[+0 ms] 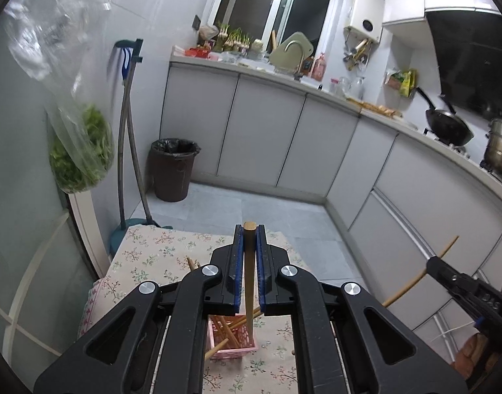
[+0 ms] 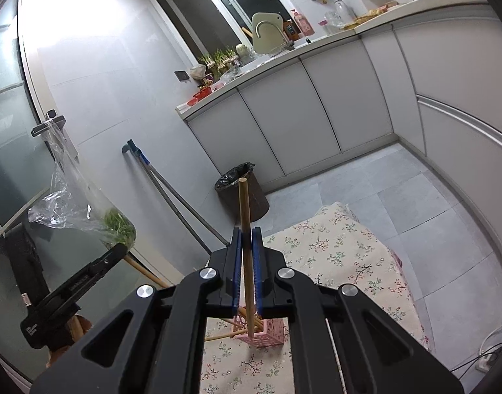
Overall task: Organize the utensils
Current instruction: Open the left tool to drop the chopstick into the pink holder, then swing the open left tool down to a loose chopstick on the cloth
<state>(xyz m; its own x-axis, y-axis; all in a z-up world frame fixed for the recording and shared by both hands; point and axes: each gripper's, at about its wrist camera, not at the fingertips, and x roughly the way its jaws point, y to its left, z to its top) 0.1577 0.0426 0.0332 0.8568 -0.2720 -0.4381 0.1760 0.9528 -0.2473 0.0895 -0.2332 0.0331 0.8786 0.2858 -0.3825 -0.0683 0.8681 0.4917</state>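
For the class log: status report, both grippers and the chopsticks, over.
Left gripper shut on chopstick. Right gripper shut on another. Both above pink holder. Nothing blocking.

Basket on clothed table, chopsticks inside, bin behind.

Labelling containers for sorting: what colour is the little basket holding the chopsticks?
Pink, with a perforated lattice wall. The basket shows best in the right wrist view, standing on the floral cloth.

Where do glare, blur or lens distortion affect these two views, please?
Left wrist view: the hanging plastic bag of greens is motion-blurred, and the countertop bows from the fisheye. Right wrist view: glare whitens the upper-left wall; the chopstick stays sharp.
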